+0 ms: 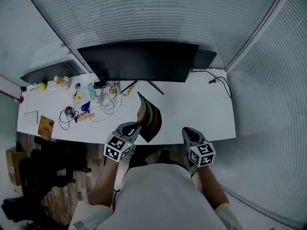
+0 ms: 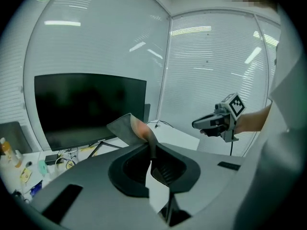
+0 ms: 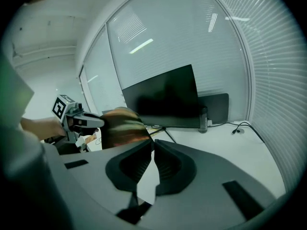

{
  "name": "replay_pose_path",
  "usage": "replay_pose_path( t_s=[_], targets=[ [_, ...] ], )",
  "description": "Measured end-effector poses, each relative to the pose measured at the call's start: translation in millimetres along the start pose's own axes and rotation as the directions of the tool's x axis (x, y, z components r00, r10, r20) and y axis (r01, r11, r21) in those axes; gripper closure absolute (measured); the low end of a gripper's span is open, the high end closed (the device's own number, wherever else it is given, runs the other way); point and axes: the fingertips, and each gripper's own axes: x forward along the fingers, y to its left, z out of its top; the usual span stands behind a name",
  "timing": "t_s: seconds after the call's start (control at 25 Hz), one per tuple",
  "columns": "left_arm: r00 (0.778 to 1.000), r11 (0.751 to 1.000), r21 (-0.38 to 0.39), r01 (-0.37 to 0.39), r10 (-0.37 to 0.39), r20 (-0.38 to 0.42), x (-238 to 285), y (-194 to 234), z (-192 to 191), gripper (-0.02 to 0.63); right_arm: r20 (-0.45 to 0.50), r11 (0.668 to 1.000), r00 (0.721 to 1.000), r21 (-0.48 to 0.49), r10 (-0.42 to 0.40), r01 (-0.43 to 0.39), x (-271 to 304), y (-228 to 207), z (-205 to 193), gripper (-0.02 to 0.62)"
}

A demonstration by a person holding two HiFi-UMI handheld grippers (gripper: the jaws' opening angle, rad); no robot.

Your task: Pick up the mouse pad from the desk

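Curling upright, the streaked mouse pad [image 1: 150,117] is pinched by the left gripper [image 1: 137,127]; right gripper [image 1: 188,130] closed.

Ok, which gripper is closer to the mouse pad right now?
Left. The left gripper has its jaws shut on the mouse pad; the right gripper sits apart, off to the pad's right, jaws closed and empty.

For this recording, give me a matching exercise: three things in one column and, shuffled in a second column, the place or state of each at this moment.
Things:
1. mouse pad
2. monitor
3. right gripper

Places or states:
A. jaws together, nothing between them
B. bent, pinched in the left gripper, held up off the desk
C. standing at the back of the desk

Pairs: 1-B, 2-C, 3-A
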Motion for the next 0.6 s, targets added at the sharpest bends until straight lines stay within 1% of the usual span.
replay_pose_path(
  t_s=[0.12,0.28,0.44,0.6],
  targets=[
    [0.999,0.999,-0.017,-0.038,0.038,0.008,-13.8,-0.1,-3.9,0.568,-0.003,0.999,0.999,-0.03,0.041,-0.041,5.2,8.3,5.3,0.555],
    [0.997,0.996,-0.049,-0.073,0.074,0.02,-31.9,4.2,-7.5,0.568,0.015,0.996,0.997,-0.048,0.072,-0.071,14.4,19.0,19.2,0.555],
    [0.995,0.995,-0.058,-0.084,0.086,0.04,-51.8,12.9,-8.6,0.568,0.026,0.993,0.995,-0.069,0.096,-0.094,22.9,34.1,27.7,0.555],
    [0.994,0.995,-0.045,-0.088,0.091,0.056,-72.8,23.0,-14.2,0.568,0.054,0.993,0.994,-0.074,0.098,-0.093,28.0,51.5,34.6,0.555]
  ],
)
